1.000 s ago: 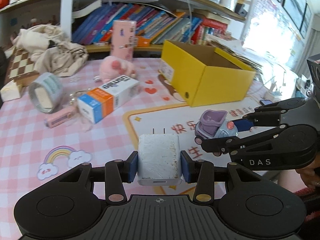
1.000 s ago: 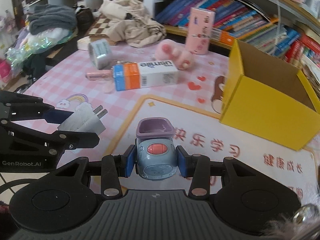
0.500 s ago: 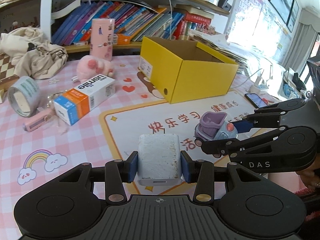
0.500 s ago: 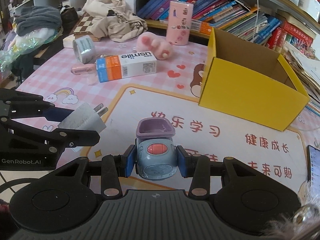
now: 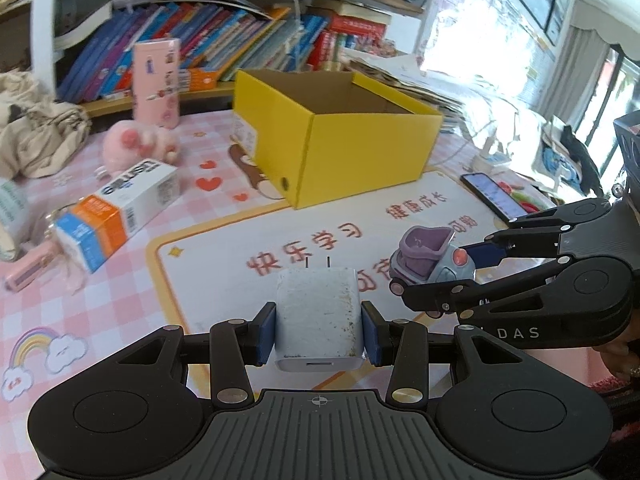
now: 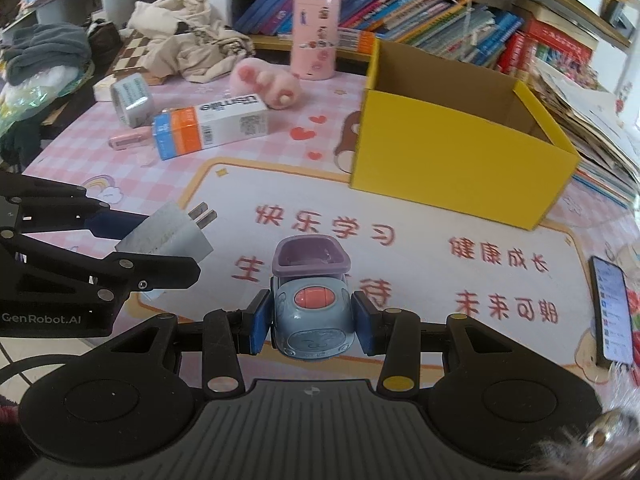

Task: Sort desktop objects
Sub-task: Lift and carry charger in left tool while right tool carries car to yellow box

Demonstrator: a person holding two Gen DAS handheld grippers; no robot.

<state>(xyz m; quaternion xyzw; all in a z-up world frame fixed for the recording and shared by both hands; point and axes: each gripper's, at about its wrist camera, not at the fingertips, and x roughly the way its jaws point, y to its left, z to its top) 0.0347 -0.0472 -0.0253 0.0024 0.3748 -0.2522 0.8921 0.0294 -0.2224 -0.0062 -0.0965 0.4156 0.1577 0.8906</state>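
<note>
The left gripper [image 5: 319, 330] has its blue fingers [image 5: 266, 332] pressed on both sides of a white plug [image 5: 318, 316]. The plug is held up off the bench [image 5: 132, 280], and its two metal pins point away from the camera. The right gripper [image 6: 311, 328] squeezes a little toy car [image 6: 310, 312] the same way. The car is blue with a purple seat and a pink button on top.

Both grippers are over a white mat [image 6: 420, 240] with red writing. The two are side by side, near each other but not touching.

A yellow box [image 6: 452, 160] stands open at the far edge of the mat, past both grippers. Nothing can be seen lying inside it.

To the left on the pink checked cloth lie a white and orange carton [image 6: 212, 126], a roll of tape [image 6: 132, 98], a fluffy pink toy [image 6: 266, 82] and a small pink stick [image 6: 130, 140]. A tall pink tin [image 6: 316, 36] stands behind them, next to a row of books [image 6: 400, 12]. A phone [image 6: 612, 304] lies at the right edge of the mat.
</note>
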